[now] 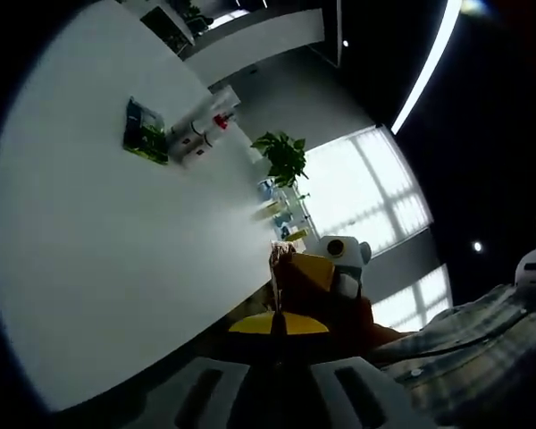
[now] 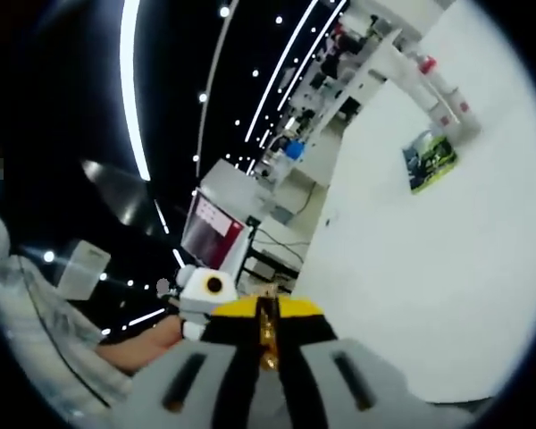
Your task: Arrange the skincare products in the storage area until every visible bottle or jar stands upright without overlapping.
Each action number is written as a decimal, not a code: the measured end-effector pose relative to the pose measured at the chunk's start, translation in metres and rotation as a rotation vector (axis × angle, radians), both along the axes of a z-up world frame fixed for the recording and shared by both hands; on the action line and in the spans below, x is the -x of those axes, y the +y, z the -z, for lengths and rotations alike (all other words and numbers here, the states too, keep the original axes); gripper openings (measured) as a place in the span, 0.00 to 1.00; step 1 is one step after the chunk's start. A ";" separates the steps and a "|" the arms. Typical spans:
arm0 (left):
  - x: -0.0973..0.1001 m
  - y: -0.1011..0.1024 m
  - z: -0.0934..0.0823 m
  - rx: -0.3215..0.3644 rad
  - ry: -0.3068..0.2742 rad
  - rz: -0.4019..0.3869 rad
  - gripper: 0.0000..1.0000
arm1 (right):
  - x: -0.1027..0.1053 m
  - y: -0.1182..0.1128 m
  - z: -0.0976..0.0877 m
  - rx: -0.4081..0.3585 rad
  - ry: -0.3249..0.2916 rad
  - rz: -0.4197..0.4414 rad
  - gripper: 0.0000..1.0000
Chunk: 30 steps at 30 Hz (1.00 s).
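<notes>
Green packet: lying flat on the white table, well in from the near edge, toward the far end in the left gripper view; the print is too small to read.
Bottles: a small cluster of white skincare containers, one with a red cap, sitting just beside the packet toward the table's far edge; some look tipped over, though I cannot tell for each.
Plant: standing past the table's far edge, by the windows.
Left gripper: hanging over the near edge, well apart from the products; jaws appearing closed together, gripping nothing.
Right gripper: likewise hovering off the near edge, its jaws meeting at a yellow-backed tip, carrying nothing.
Progress: judging by this, the arranging is barely starting; the cluster is waiting untouched, and standing each bottle upright and spaced apart is all left to do.
</notes>
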<state>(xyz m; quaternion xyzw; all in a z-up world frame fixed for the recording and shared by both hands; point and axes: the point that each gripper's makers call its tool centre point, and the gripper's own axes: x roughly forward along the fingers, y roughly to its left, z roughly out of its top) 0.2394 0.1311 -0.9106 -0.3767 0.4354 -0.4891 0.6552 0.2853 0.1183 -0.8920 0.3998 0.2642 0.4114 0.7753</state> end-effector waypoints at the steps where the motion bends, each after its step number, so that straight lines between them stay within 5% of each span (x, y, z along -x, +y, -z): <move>1: -0.002 0.002 0.000 0.000 0.003 -0.002 0.00 | -0.001 -0.001 0.001 0.012 -0.007 0.009 0.07; 6: -0.009 0.013 0.000 -0.030 -0.007 -0.008 0.00 | -0.005 -0.010 0.001 0.096 -0.052 0.039 0.11; 11: -0.021 0.023 0.002 -0.067 -0.017 -0.011 0.00 | -0.009 -0.024 0.013 0.375 -0.170 0.045 0.21; 16: -0.040 0.031 0.002 -0.095 -0.028 -0.024 0.00 | -0.012 -0.049 0.036 0.781 -0.309 0.022 0.21; 19: -0.055 0.035 0.000 -0.100 -0.027 -0.040 0.00 | -0.011 -0.052 0.045 0.841 -0.342 0.012 0.25; 30: -0.116 0.039 -0.005 -0.143 -0.049 -0.063 0.00 | -0.019 -0.056 0.068 0.864 -0.248 0.032 0.34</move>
